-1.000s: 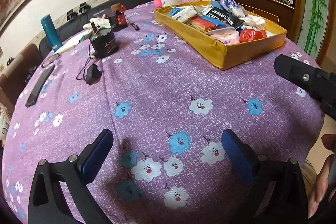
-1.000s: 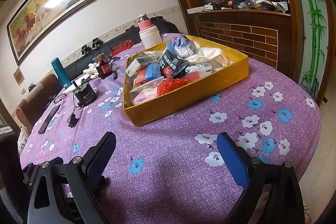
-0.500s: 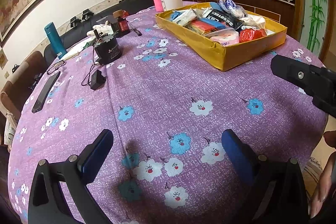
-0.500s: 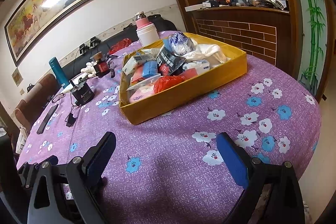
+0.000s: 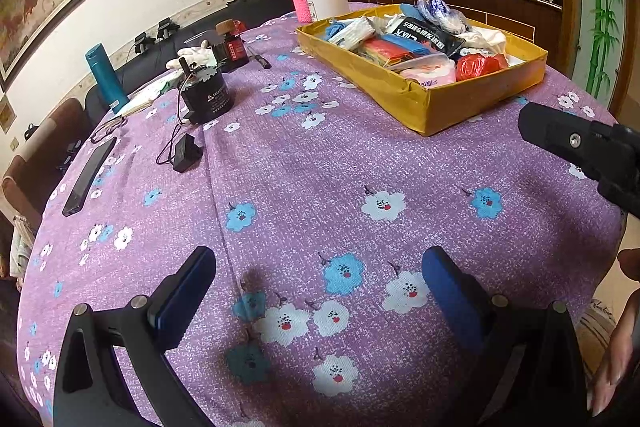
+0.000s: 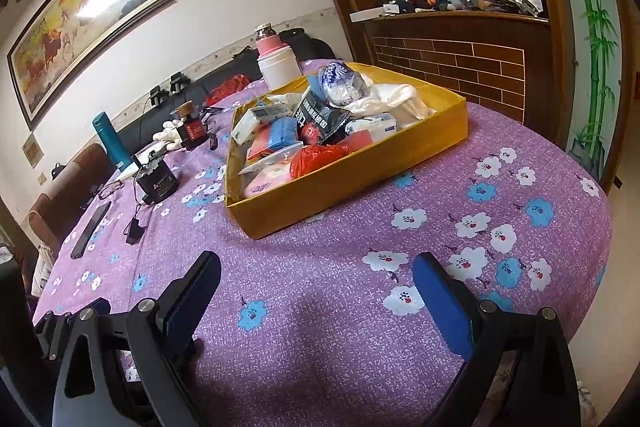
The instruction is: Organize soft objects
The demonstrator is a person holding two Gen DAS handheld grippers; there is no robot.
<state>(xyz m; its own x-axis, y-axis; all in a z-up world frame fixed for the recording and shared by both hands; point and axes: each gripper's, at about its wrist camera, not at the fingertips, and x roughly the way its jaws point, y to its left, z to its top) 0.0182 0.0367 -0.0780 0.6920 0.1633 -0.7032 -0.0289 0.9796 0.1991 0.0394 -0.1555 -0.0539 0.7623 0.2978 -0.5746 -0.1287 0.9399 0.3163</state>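
A round table covered in a purple floral tablecloth is filling the view. The left gripper is hovering at six o'clock, its blue-padded fingers spread wide with nothing between them. A yellow tray heaped with soft packets is sitting at one o'clock. Part of the right gripper is showing at three o'clock. A black cylindrical device is standing at eleven o'clock.

Bright daylight, glare on painting, fisheye-bent edges, dark corners
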